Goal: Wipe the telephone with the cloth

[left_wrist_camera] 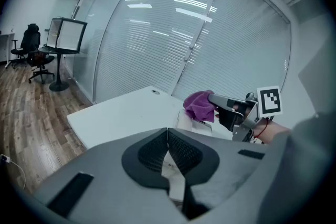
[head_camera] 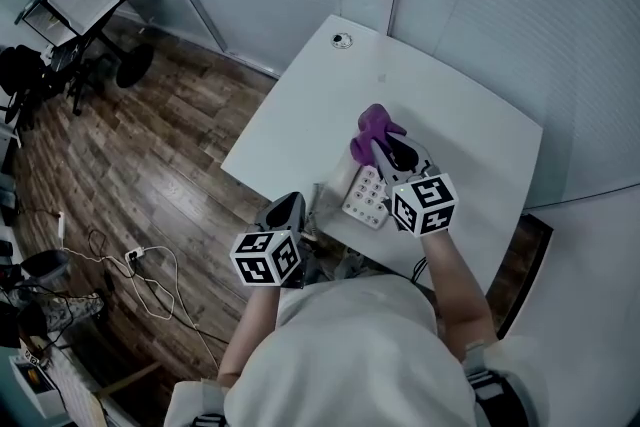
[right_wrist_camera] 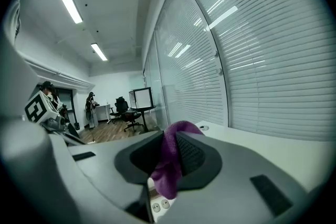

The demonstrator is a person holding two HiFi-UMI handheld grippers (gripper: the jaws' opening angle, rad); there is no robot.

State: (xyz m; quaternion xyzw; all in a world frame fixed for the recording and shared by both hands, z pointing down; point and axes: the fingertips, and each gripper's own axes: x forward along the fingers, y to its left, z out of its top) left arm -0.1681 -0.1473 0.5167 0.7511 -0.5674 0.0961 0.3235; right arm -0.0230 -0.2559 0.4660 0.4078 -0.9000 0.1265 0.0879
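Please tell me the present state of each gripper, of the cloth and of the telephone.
Left gripper: shut, jaws together.
Right gripper: shut on the cloth.
Cloth: bunched, pinched at one end, hanging over the telephone.
Telephone: lying on the table, keypad up.

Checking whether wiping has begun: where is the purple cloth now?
Head view, right of centre: the purple cloth is pinched in the jaws of the right gripper, hanging over the telephone.

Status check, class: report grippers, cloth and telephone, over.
Right gripper shut on purple cloth, over telephone. Left gripper shut, left of telephone. Nothing blocking.
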